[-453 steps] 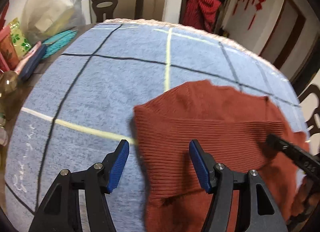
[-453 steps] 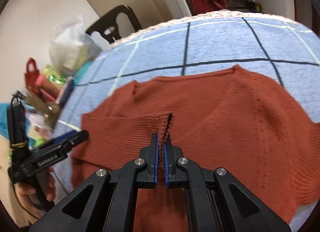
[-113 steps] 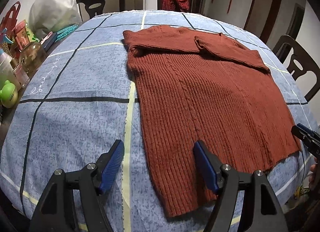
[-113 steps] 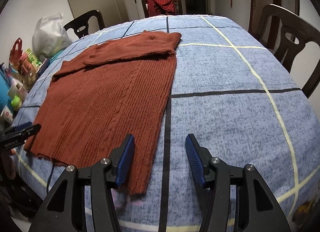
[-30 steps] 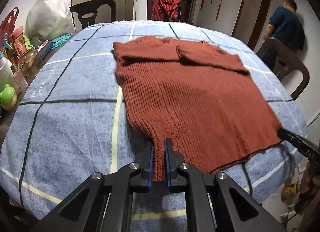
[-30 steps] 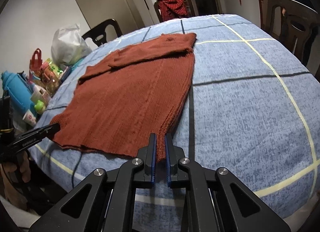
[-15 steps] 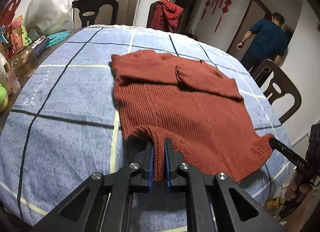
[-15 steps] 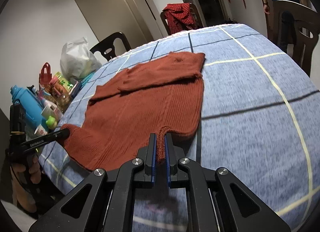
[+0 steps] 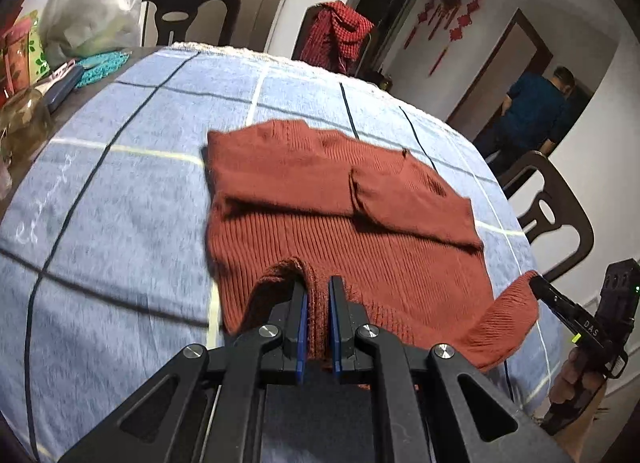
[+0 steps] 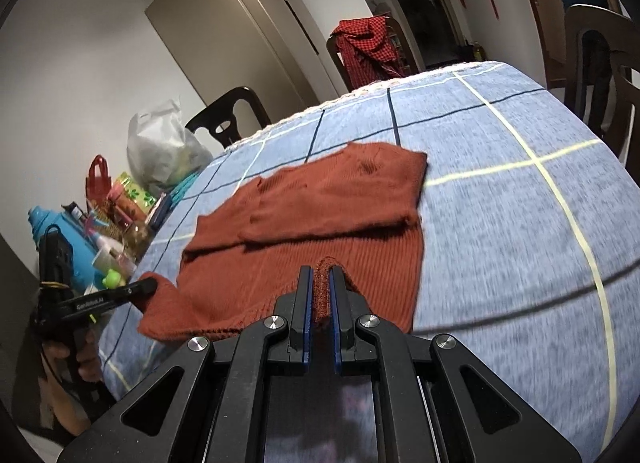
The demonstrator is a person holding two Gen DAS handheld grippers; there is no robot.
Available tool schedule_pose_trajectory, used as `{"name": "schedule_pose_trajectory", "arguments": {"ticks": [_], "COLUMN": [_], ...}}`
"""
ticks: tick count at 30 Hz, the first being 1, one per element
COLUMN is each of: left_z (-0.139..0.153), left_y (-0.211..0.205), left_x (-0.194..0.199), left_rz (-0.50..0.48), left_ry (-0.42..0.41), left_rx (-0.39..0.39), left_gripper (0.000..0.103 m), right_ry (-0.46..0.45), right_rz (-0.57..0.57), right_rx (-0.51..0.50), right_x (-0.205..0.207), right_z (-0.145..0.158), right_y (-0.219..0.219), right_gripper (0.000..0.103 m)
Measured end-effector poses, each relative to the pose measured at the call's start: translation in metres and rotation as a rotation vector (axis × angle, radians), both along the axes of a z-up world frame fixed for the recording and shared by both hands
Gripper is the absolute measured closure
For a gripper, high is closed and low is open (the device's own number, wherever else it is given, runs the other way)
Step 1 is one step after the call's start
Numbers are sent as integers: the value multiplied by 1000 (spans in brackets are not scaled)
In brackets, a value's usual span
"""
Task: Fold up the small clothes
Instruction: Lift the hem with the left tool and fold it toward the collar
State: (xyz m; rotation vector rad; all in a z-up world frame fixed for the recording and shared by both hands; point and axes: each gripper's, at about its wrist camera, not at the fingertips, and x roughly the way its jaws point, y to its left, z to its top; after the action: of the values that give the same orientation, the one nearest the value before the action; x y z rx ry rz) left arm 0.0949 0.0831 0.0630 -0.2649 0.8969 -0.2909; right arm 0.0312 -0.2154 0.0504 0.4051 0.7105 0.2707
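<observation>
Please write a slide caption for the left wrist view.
Left gripper lifts the rust sweater hem off the blue checked cloth.

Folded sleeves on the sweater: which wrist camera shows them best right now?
The left wrist view. It looks nearly straight on at the folded sleeves, showing both overlapping across the sweater. The right wrist view shows them obliquely, from the side.

The left gripper [image 9: 318,319] has black metal arms with triangle holes, round silver screws and blue pads [image 9: 302,329]. The right gripper [image 10: 321,313] has the same build. At 3 o'clock in the left view, its side has white letters, above a bare hand [image 9: 576,377].
</observation>
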Motion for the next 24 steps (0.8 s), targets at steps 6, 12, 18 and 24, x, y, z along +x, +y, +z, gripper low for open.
{"name": "schedule_pose_trajectory", "arguments": {"ticks": [6, 12, 18, 24], "left_z": [6, 8, 10, 9], "left_y": [6, 8, 8, 9], "left_x": [27, 54, 78, 104], "left_rz": [25, 49, 68, 87], "left_ry": [2, 4, 5, 3], "left_rx": [-69, -97, -102, -102], "left_gripper": [92, 92, 92, 92], "right_ry": [-7, -13, -9, -12], "right_rz": [0, 6, 9, -2], "right_rx": [11, 9, -15, -24], "right_x": [28, 60, 87, 112], "right_z": [7, 14, 17, 20], "right_y": [-5, -5, -3, -2], "right_gripper": [96, 96, 96, 96]}}
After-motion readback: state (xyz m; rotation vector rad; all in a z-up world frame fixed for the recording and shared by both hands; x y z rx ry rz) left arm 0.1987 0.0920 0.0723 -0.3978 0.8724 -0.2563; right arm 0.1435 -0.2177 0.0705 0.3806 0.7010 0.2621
